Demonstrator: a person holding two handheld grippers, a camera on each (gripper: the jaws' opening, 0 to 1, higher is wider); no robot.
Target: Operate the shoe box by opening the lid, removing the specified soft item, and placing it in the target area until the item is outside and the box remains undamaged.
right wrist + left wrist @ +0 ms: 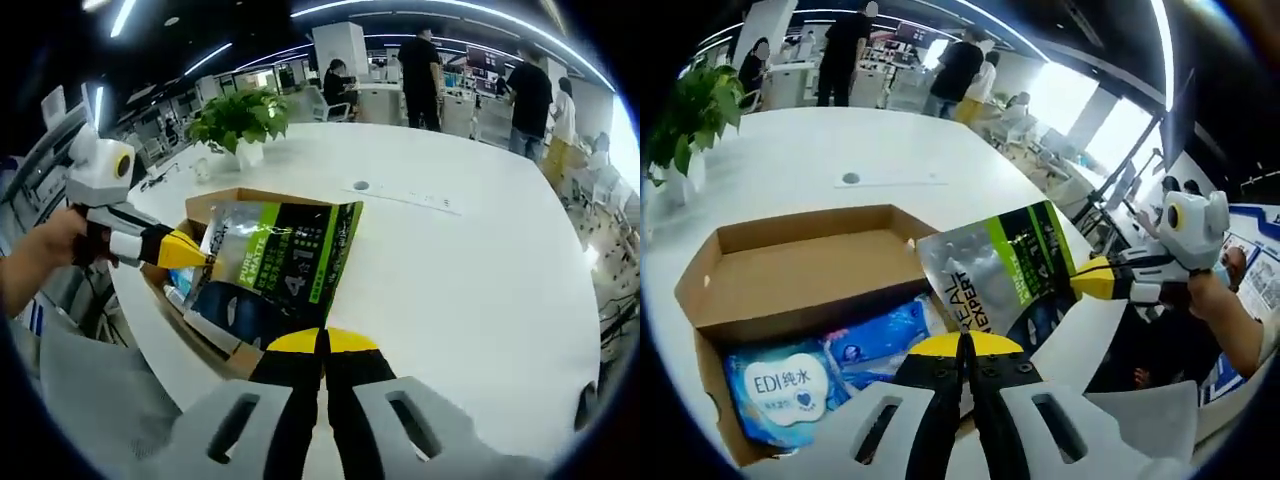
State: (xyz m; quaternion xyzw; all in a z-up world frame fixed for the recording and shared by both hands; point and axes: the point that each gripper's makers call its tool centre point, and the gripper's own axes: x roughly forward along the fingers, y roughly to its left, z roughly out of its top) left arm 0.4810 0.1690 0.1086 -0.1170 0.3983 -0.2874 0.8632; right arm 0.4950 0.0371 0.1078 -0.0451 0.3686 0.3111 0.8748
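Note:
A silver, green and black pouch hangs over the right end of an open cardboard shoe box, lid flap folded back. My left gripper is shut on the pouch's near edge. My right gripper comes in from the right, a hand behind it, pinching the pouch's other edge. In the right gripper view the same pouch rises from my right gripper, which is shut on it, while the left gripper holds its left edge above the box. A blue wipes pack lies inside the box.
The box sits near the edge of a big white table. A potted plant stands at the table's far end, beyond the box. A small round grommet sits in the tabletop. People stand at desks in the background.

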